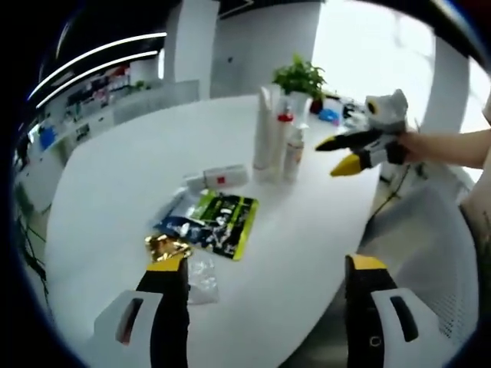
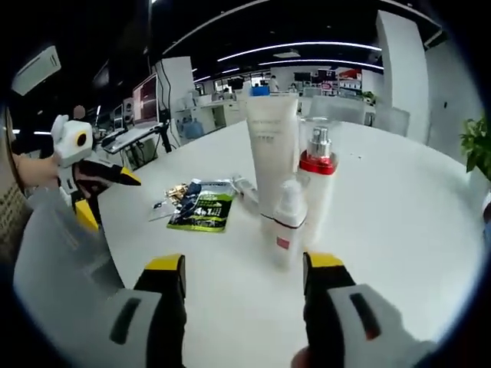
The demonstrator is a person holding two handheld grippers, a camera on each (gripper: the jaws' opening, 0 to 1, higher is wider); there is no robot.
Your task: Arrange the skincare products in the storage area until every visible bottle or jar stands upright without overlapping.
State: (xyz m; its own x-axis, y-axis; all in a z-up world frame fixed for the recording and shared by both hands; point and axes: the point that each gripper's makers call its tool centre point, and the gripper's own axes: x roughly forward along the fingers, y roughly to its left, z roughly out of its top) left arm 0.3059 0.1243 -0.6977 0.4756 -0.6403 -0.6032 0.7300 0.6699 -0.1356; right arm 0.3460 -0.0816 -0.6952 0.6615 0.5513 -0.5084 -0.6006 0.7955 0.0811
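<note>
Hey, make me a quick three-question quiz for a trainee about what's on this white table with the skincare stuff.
1. True or false: the tall white tube is standing upright on the white table.
2. Which item stands closest in front of the right gripper? A. small white spray bottle B. green sachet C. potted plant
3. Fill in: the pump bottle beside the tube has a ___ collar.

Key: 1 true. 2 A. 3 red.
</note>
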